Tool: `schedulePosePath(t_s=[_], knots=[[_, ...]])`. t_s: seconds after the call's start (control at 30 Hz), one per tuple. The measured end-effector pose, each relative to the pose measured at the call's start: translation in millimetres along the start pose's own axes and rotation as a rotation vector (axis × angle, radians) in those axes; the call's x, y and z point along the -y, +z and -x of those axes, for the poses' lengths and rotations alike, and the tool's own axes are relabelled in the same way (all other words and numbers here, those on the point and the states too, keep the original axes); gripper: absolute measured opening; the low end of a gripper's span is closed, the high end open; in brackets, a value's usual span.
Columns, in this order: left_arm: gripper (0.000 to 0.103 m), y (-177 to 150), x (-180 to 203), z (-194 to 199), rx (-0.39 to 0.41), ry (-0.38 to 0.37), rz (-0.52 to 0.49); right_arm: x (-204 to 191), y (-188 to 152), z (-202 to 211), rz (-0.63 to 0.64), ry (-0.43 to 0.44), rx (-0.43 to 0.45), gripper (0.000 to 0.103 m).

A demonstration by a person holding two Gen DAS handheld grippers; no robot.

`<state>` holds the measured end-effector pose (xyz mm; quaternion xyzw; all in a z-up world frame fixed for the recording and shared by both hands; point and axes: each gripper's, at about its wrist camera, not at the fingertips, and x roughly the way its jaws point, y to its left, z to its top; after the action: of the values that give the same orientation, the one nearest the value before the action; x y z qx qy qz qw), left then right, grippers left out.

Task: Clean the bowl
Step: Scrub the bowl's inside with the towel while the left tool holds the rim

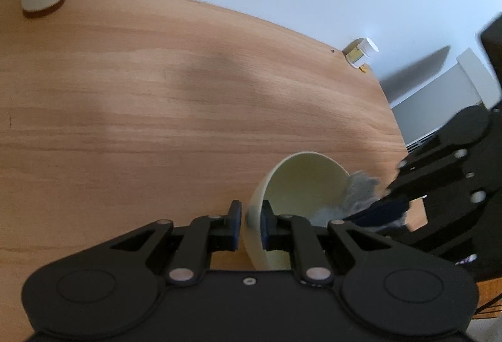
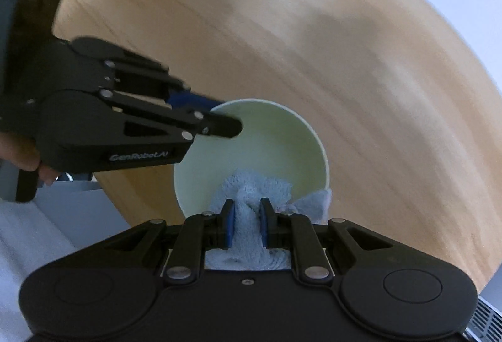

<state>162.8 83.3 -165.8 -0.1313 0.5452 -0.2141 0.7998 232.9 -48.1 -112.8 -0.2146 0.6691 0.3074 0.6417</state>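
- Left gripper [image 1: 251, 224] clamped on rim of pale-green round bowl [image 1: 301, 181], near wooden surface's [image 1: 157, 90] right edge.
- Right gripper [image 2: 246, 224] pinches fluffy light-blue cloth [image 2: 251, 188] inside bowl.

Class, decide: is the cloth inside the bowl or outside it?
Mostly inside: the cloth sits within the bowl, one corner draped over the rim.

Soft daylight, evenly bright; broad grey shadows lay across light-brown wooden tabletop [image 1: 157, 84]. Fisheye bent table edge and darkened frame corners. Right wrist view smeared by motion blur; pale-blue fluffy cloth [image 2: 251, 200] stayed fairly sharp. No glare.
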Motion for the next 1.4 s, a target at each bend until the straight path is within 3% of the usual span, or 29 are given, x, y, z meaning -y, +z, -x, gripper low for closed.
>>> schedulePosePath(t_s=[0.3,0.5,0.63,0.9,1.03,1.27,1.4], knots=[[0.01,1.5,0.0,1.2,-0.002,-0.004,0.018,-7.5,12.9,-33.4,0.053,-0.057,-0.02,0.018],[0.01,1.8,-5.0,3.6,-0.005,-0.023,0.046,-9.4,16.7,-37.1,0.029,-0.105,0.076,0.017],[0.01,2.0,-6.2,6.4,0.015,-0.029,0.073,-4.9,18.4,-27.8,-0.026,-0.108,0.19,0.016],[0.015,0.8,-11.4,27.4,0.071,-0.082,0.138,1.0,-1.5,18.3,-0.102,0.007,0.343,0.016],[0.016,3.6,-12.6,31.3,0.074,-0.082,0.136,7.8,-7.5,27.3,-0.134,0.061,0.337,0.016],[0.015,4.0,-13.8,26.2,0.067,-0.06,0.132,19.1,-6.7,-16.8,-0.205,0.191,0.253,0.016],[0.015,1.4,-16.1,23.7,0.058,-0.058,0.149,17.5,-10.4,-25.4,-0.154,0.171,0.245,0.016]])
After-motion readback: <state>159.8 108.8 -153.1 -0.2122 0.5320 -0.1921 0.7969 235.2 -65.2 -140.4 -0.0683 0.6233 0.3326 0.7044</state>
